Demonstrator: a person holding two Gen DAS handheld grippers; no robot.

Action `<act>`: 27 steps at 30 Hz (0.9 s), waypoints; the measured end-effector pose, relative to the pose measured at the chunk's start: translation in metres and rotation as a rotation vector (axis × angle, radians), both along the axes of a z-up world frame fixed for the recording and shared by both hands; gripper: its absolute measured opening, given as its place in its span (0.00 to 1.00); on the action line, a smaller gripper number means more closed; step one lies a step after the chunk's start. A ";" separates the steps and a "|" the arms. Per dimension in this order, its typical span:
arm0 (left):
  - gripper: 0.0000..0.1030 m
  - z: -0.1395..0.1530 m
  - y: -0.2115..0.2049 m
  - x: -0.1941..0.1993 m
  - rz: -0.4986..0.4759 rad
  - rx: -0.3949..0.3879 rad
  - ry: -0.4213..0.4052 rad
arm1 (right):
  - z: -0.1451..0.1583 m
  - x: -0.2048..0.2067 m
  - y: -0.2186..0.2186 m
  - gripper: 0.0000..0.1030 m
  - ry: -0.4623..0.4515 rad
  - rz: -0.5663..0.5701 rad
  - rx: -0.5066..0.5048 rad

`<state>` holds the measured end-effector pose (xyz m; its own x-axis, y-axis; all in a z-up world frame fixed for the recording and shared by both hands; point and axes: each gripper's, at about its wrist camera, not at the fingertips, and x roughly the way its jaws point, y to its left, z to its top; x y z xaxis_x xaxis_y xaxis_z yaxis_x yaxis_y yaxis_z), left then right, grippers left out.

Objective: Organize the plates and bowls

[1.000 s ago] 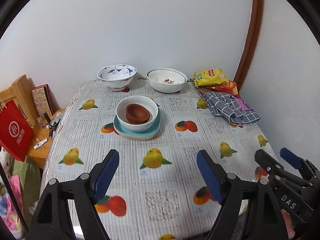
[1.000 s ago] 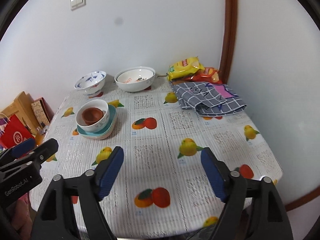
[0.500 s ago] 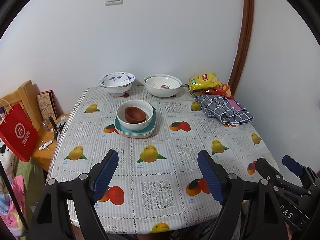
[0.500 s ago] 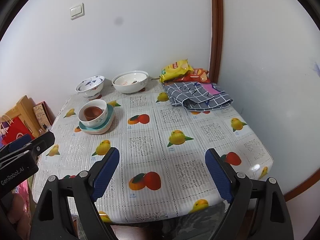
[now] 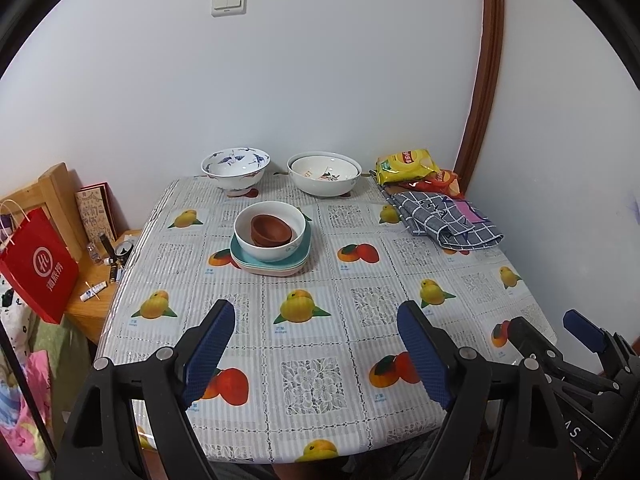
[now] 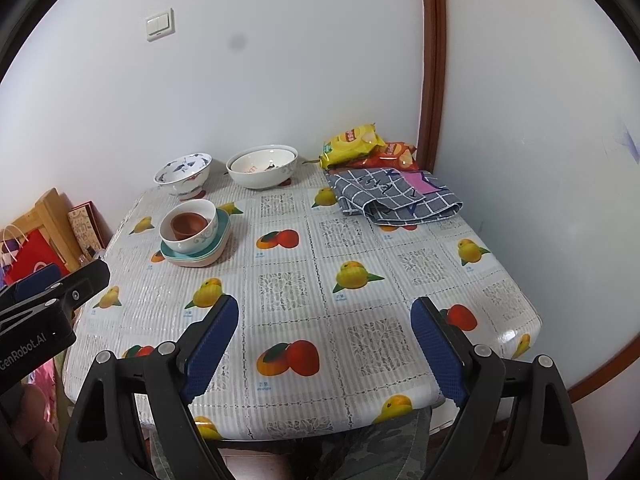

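A small brown bowl [image 5: 270,230] [image 6: 188,225] sits inside a white bowl [image 5: 276,251] [image 6: 208,234], which rests on a stack of teal and pink plates [image 5: 306,258] [image 6: 222,246] at the table's middle left. At the far edge stand a blue-patterned bowl [image 5: 235,168] [image 6: 183,172] and a wide white bowl [image 5: 324,178] [image 6: 262,170] with another nested in it. My left gripper [image 5: 316,344] and right gripper [image 6: 324,336] hover open over the table's near edge, nothing between their fingers, well short of the dishes.
A grey checked cloth [image 5: 444,216] [image 6: 394,200] and yellow and red snack bags [image 5: 408,164] [image 6: 360,146] lie at the far right corner by the wall. A red paper bag [image 5: 36,268] and a wooden side table [image 5: 96,296] with small items stand left of the fruit-print tablecloth [image 5: 308,360].
Both grippers have pulled back from the dishes and a little up, so more of the table's near edge shows. Their jaws stand slightly wider.
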<state>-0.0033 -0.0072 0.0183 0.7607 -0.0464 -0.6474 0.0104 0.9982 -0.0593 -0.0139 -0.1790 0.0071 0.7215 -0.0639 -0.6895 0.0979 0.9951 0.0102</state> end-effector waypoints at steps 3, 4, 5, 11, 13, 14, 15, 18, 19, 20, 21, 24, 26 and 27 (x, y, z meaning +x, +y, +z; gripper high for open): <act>0.80 0.000 0.000 0.000 0.000 -0.001 0.000 | 0.000 0.000 -0.002 0.85 0.000 -0.006 0.009; 0.80 0.000 0.000 0.000 0.001 -0.003 0.001 | 0.000 0.000 -0.002 0.85 -0.001 -0.006 0.010; 0.80 0.000 0.000 0.000 0.000 -0.004 0.001 | 0.000 0.000 -0.003 0.85 -0.002 -0.007 0.011; 0.80 -0.001 0.001 -0.001 0.001 -0.003 -0.002 | 0.001 -0.002 -0.003 0.85 -0.009 -0.004 0.013; 0.80 -0.001 0.000 -0.001 0.000 -0.002 0.000 | 0.001 -0.002 -0.002 0.85 -0.007 0.001 0.008; 0.80 -0.001 0.001 -0.002 0.000 -0.003 0.000 | 0.001 -0.001 -0.002 0.85 -0.006 0.002 0.006; 0.80 -0.001 0.001 -0.002 0.000 -0.003 -0.002 | 0.001 -0.002 -0.002 0.85 -0.006 0.001 0.007; 0.80 -0.002 0.001 -0.001 -0.001 -0.005 0.003 | -0.002 -0.001 -0.002 0.85 -0.003 0.003 0.013; 0.80 -0.002 0.001 -0.001 -0.002 -0.003 0.004 | -0.003 -0.001 -0.001 0.85 0.000 0.003 0.012; 0.80 -0.002 0.001 -0.001 -0.001 -0.001 0.004 | -0.003 0.000 -0.001 0.85 0.002 0.003 0.011; 0.80 -0.003 0.001 0.000 0.001 0.000 0.005 | -0.004 0.000 -0.001 0.85 0.004 0.002 0.011; 0.80 -0.004 0.002 -0.001 0.005 -0.005 0.005 | -0.006 0.001 -0.001 0.85 0.008 0.002 0.017; 0.80 -0.004 0.003 -0.001 0.007 -0.005 0.006 | -0.006 0.001 0.000 0.85 0.008 0.004 0.012; 0.80 -0.005 0.004 -0.001 0.008 -0.006 0.007 | -0.006 0.001 0.001 0.85 0.008 0.004 0.011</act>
<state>-0.0042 -0.0034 0.0137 0.7569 -0.0440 -0.6521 0.0018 0.9979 -0.0652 -0.0129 -0.1782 0.0009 0.7160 -0.0535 -0.6961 0.0942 0.9953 0.0203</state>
